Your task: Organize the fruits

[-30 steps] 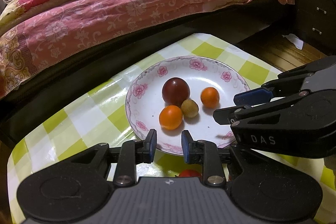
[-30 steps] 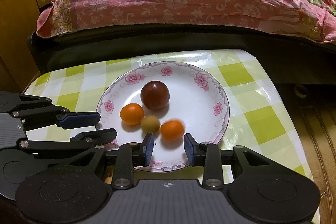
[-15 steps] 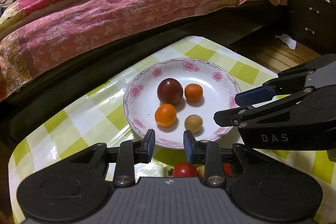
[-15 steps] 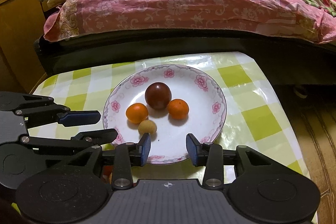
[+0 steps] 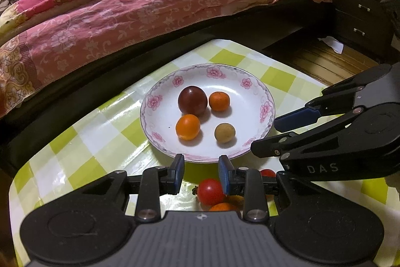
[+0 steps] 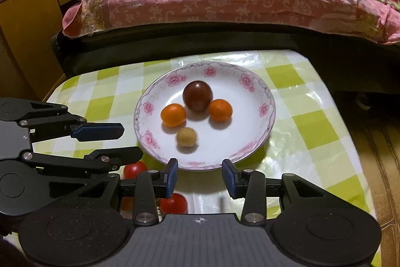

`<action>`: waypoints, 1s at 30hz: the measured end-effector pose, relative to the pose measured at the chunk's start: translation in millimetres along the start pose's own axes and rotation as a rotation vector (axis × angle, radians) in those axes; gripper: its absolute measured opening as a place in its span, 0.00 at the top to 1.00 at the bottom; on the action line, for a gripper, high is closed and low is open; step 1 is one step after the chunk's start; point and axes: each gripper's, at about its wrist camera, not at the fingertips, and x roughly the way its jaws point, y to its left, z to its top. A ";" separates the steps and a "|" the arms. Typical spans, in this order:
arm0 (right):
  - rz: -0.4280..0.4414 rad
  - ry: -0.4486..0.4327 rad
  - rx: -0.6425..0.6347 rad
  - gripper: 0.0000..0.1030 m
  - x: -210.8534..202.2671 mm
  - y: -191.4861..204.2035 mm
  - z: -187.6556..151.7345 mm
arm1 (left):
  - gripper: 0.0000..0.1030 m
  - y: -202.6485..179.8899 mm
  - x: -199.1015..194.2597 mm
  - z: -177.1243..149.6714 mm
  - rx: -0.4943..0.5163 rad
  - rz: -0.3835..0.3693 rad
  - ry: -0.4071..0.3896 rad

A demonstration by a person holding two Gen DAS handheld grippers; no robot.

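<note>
Checked tablecloth (image 5: 82,142), pink-quilted bed (image 5: 125,12) behind, red tomatoes (image 5: 211,191) before plate (image 5: 250,142)

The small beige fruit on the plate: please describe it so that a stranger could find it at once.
Find the flowered white plate on the green-checked table. Four round fruits lie in it: a dark red plum with two oranges beside it. The small beige fruit lies apart from them, nearest the grippers; it is the smallest and the only dull tan one.

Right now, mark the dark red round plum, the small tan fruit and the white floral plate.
dark red round plum (image 6: 197,96): right wrist view, centre of its skin.
small tan fruit (image 6: 186,137): right wrist view, its middle.
white floral plate (image 6: 263,109): right wrist view, right rim.
</note>
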 end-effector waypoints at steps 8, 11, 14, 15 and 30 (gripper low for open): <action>-0.001 0.015 -0.005 0.65 -1.2 0.7 -2.5 | 0.64 2.5 -7.1 -10.5 0.010 -0.015 0.018; 0.001 0.032 -0.009 0.65 -1.2 1.4 -4.0 | 0.64 1.7 -10.2 -14.2 0.018 -0.024 0.022; 0.008 0.048 -0.021 0.65 -1.1 4.7 -6.5 | 0.64 0.8 -12.4 -17.6 0.023 -0.043 0.034; 0.010 0.054 -0.025 0.64 -1.1 5.9 -7.5 | 0.64 0.7 -13.0 -18.9 0.023 -0.051 0.039; 0.036 0.147 -0.077 0.62 8.0 15.3 -24.8 | 0.62 -7.8 -5.1 -35.5 0.052 -0.094 0.111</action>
